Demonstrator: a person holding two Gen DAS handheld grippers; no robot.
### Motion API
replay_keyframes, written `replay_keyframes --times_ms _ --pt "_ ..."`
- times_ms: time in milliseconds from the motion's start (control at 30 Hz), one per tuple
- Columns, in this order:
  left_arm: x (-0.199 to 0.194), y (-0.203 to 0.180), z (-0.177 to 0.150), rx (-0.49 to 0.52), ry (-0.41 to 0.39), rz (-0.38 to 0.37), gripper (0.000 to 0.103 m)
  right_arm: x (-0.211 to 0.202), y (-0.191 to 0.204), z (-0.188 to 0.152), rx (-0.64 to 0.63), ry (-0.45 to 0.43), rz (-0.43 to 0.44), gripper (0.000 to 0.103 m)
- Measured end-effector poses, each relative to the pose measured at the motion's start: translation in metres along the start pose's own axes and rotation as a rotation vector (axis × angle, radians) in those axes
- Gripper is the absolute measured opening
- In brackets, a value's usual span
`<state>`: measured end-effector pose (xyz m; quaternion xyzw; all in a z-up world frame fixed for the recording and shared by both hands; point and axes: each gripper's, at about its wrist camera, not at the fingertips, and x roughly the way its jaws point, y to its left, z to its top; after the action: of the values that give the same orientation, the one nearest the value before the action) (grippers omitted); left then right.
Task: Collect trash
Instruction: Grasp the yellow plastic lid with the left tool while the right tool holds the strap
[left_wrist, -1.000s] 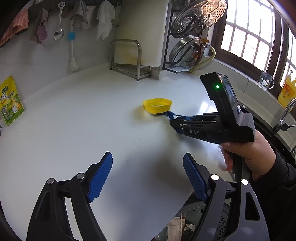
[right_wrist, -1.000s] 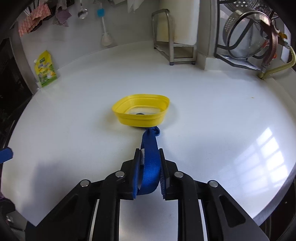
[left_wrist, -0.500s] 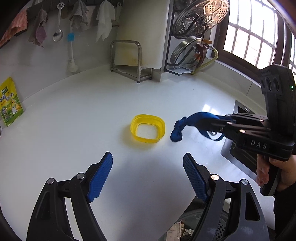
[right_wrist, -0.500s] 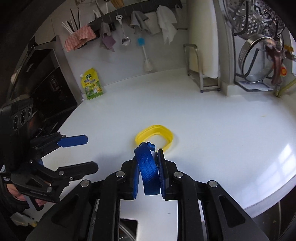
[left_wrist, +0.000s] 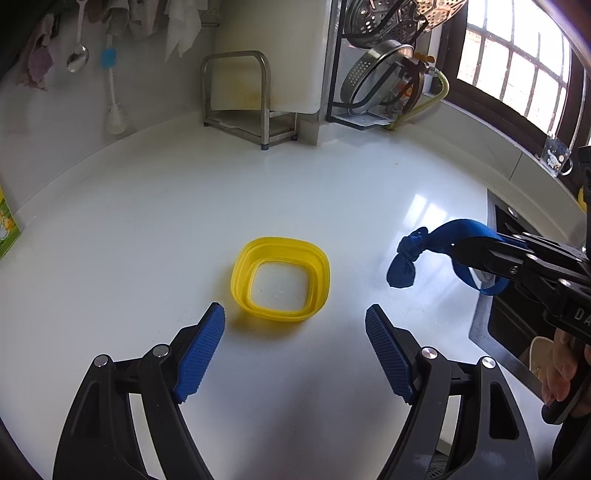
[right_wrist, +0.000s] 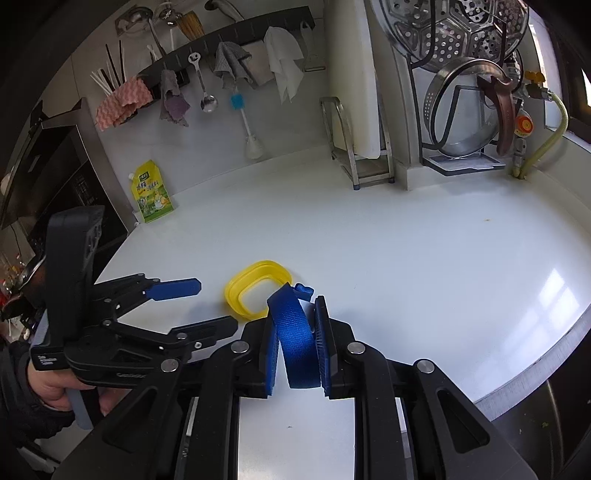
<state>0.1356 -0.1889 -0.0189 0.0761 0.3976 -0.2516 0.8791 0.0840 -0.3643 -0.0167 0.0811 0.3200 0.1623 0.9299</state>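
A yellow plastic container (left_wrist: 280, 278) lies on the white counter (left_wrist: 147, 221); it also shows in the right wrist view (right_wrist: 255, 291). My left gripper (left_wrist: 295, 332) is open and empty, hovering just in front of the container. It shows in the right wrist view (right_wrist: 184, 306) at the left. My right gripper (right_wrist: 295, 336) is shut on a knotted blue strap (right_wrist: 297, 332) and holds it in the air. The strap (left_wrist: 436, 247) hangs at the right of the container, above the counter's edge.
A cutting board in a steel rack (left_wrist: 258, 92) and a pan rack (left_wrist: 388, 74) stand at the back. Cloths and utensils (right_wrist: 207, 81) hang on the wall. A yellow pouch (right_wrist: 151, 192) leans at the back left. The counter edge (right_wrist: 535, 373) runs at the right.
My right gripper lifted the blue strap off the counter beside the container and carried it back to the right. My left gripper moved forward over the container.
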Motion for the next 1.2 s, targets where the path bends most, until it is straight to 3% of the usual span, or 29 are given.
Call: replay_keyframes --times_ms 367,867,1000,1200 --pt "0.047 0.0 0.019 0.047 0.073 0.044 0.075 -0.006 -0.004 0.001 0.011 -0.022 0.018 0.017" --pt "0.045 0.018 0.021 0.028 0.06 0.077 0.075 0.004 0.001 -0.003 -0.012 0.014 0.012 0.017" --pt "0.04 0.02 0.019 0.009 0.063 0.051 0.079 0.005 0.004 -0.004 -0.024 0.014 0.012 0.017" --pt "0.041 0.019 0.016 0.007 0.061 0.073 0.084 0.005 0.004 -0.003 -0.028 0.016 0.015 0.017"
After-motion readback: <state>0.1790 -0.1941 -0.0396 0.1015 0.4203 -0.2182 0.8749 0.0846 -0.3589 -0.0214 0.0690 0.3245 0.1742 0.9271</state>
